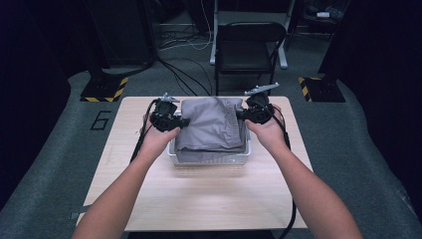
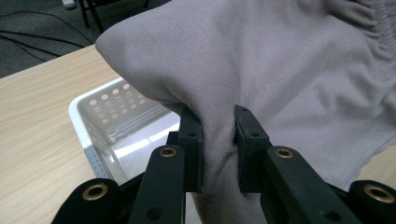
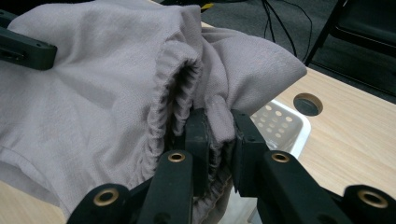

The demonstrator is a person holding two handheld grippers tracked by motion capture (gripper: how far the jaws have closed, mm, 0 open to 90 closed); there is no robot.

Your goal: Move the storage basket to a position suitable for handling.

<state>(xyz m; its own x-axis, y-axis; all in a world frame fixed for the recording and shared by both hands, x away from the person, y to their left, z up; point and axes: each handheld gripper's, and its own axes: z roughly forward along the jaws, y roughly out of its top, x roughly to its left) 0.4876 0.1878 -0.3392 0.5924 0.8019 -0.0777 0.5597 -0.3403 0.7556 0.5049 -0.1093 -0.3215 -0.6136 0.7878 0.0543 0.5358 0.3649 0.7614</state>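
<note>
A folded grey garment (image 1: 211, 127) with an elastic waistband hangs over a white perforated basket (image 1: 211, 159) at the middle of the table. My left gripper (image 1: 185, 121) is shut on the garment's left edge, cloth (image 2: 280, 79) pinched between its jaws, gripper (image 2: 218, 140). On the opposite side my right gripper (image 1: 240, 114) is shut on a fold beside the waistband (image 3: 173, 93), gripper (image 3: 219, 135). The basket's corner (image 2: 88, 109) shows below the cloth, and its rim (image 3: 285, 123) shows in the right gripper view.
The light wooden table (image 1: 199, 199) has open room in front of the basket. A round cable hole (image 3: 308, 103) lies in the tabletop near the right gripper. A black chair (image 1: 249, 47) stands behind the table, with cables on the floor.
</note>
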